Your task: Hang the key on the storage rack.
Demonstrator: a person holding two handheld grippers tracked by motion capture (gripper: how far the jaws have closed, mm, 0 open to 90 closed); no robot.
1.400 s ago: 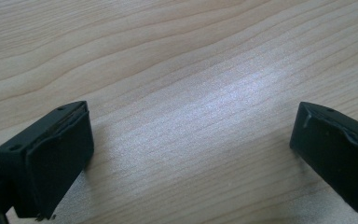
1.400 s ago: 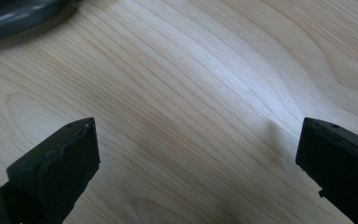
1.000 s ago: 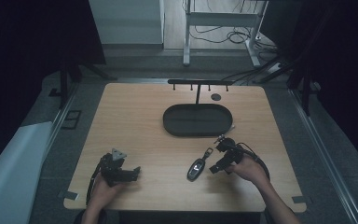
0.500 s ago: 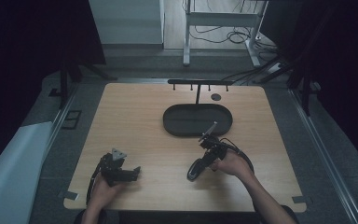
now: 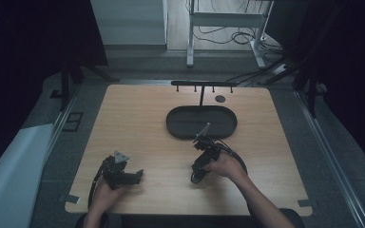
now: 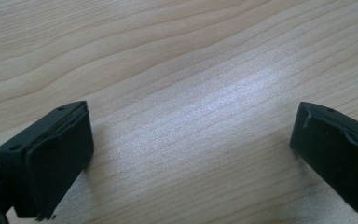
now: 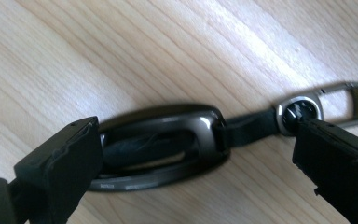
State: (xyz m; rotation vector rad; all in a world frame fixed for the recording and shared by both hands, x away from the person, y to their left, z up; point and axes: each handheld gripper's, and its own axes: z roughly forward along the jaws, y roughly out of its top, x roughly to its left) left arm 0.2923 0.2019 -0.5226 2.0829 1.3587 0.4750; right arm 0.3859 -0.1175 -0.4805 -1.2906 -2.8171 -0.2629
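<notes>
- One wooden table [image 5: 138, 118].
- One dark oval tray [image 5: 201, 121].
- One key fob [image 7: 158, 144] with one metal clip [image 7: 326, 102].
- One black rack [image 5: 202, 84].
- Two grippers: left gripper [image 5: 135, 176], right gripper [image 5: 197, 173].

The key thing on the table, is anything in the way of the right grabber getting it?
Nothing visible is. In the right gripper view, the open jaws sit on either side of the dark key fob, with its strap and metal clip lying on bare wood. The right gripper is right over it.
</notes>
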